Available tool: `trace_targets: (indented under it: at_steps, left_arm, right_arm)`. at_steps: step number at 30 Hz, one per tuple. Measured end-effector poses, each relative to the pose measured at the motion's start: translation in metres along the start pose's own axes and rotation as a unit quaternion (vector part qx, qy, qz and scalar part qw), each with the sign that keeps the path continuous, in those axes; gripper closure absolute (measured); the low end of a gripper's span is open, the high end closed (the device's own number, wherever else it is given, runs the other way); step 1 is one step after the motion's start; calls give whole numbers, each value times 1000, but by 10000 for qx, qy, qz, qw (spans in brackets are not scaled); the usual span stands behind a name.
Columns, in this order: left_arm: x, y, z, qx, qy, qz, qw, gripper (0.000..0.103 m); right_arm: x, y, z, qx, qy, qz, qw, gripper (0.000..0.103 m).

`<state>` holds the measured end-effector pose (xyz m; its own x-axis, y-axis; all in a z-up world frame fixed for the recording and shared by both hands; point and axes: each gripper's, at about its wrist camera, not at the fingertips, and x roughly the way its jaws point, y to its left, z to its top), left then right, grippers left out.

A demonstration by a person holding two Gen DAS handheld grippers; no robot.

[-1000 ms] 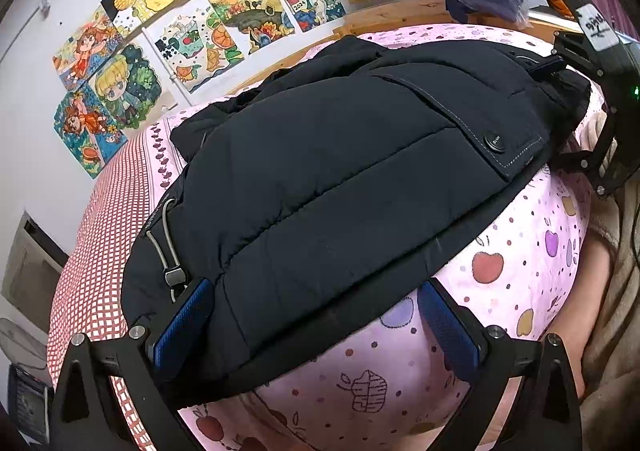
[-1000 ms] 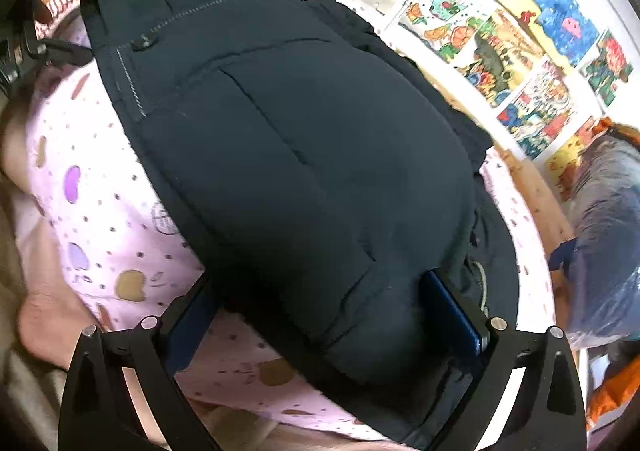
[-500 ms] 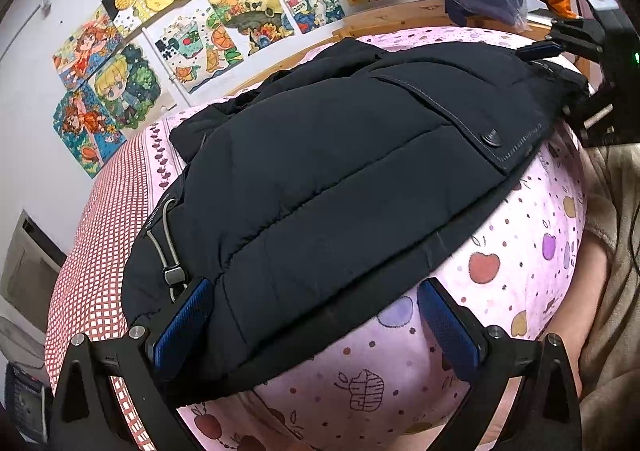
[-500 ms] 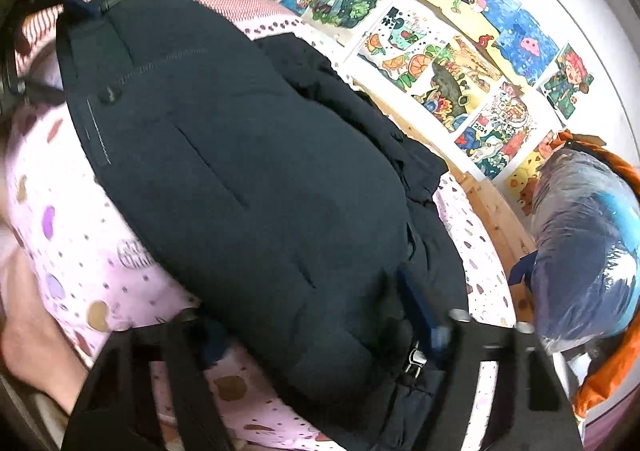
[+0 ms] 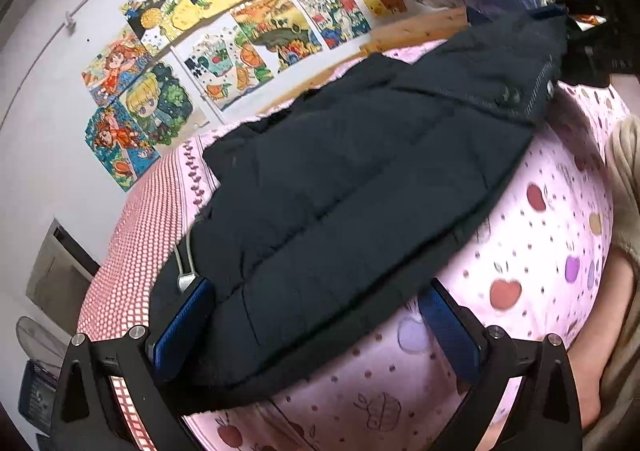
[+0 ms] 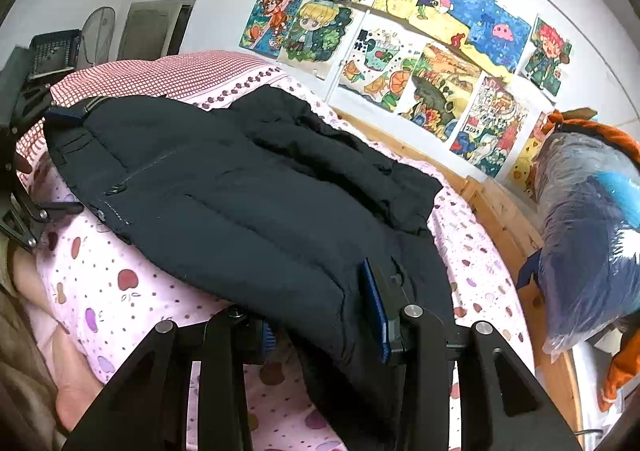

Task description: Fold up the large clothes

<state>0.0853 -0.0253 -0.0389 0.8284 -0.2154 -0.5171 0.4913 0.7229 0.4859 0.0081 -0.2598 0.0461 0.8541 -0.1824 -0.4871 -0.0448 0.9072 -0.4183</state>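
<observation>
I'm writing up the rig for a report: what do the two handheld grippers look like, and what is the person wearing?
Both the left gripper and the right gripper are matte black angular frames with silver bolt heads, each carrying two flat blue pads. No cables show. The person wears a beige, soft-looking sleeve.

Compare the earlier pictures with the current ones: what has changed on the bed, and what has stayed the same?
The right gripper has just been closing its jaws on the near corner of the dark jacket and has lifted it; that end now rises off the pink bedsheet. The left gripper stays open around the jacket's other corner, hardly moved. The drawings on the wall are unchanged.
</observation>
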Motion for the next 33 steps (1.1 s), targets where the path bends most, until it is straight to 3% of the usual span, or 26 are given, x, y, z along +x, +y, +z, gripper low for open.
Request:
trace_targets:
  at_steps: [5, 12, 15, 19, 23, 33]
  left_arm:
    - [-4, 13, 10, -86, -55, 138, 9999, 14]
    - [-7, 22, 15, -249, -66, 295, 9992, 29]
    - [-9, 25, 19, -353, -145, 360, 9986, 42]
    - [-12, 35, 32, -516, -297, 174, 9981, 68]
    - [-11, 48, 56, -572, -428, 163, 9973, 80]
    - [11, 72, 106, -888, -443, 270, 9947, 90]
  right_arm:
    - [-2, 4, -3, -17, -78, -126, 9999, 69]
    - [-5, -2, -1, 342, -198, 36, 9992, 73]
    - [-5, -4, 0, 406, -280, 47, 9988, 75]
    - [-2, -10, 5, 490, -426, 74, 9979, 79]
    - [1, -19, 16, 518, -603, 58, 9968, 84]
    - [24, -45, 50, 696, -918, -76, 9933, 87]
